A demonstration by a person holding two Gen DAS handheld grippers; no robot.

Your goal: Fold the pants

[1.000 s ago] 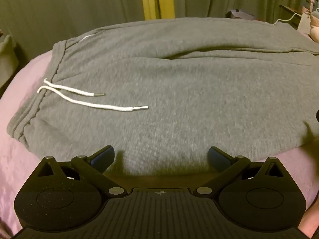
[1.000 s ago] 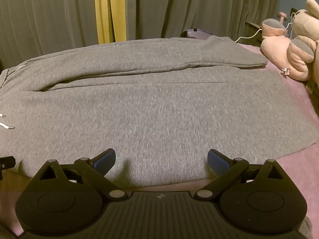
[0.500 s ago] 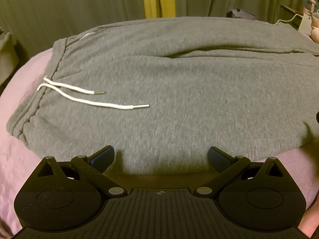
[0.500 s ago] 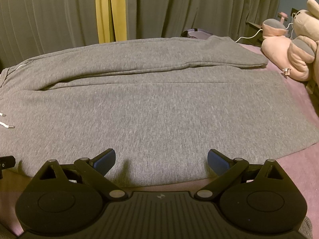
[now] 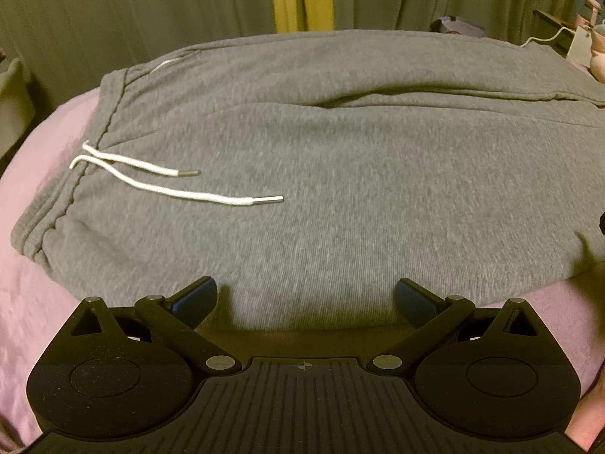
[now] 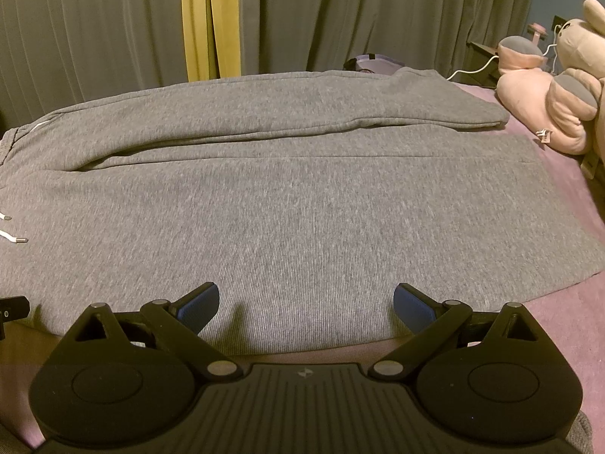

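the grey pants [image 5: 340,174], soft ribbed fleece, lie flat across the pink bedspread [image 5: 34,302], one leg folded along the far side, white drawstring [image 5: 170,189] with metal tips near the waistband. left gripper [image 5: 306,299] and right gripper [image 6: 306,302] hover low at the near hem, blue-padded fingers [image 6: 198,302] spread wide, holding nothing.

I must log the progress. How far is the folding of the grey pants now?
Done: the pants lie spread flat on the pink bed cover, both legs side by side, drawstring on top. No fold is visible. In hand: nothing; the left gripper and right gripper are open at the near edge of the fabric. Left: gripping that edge and every fold.
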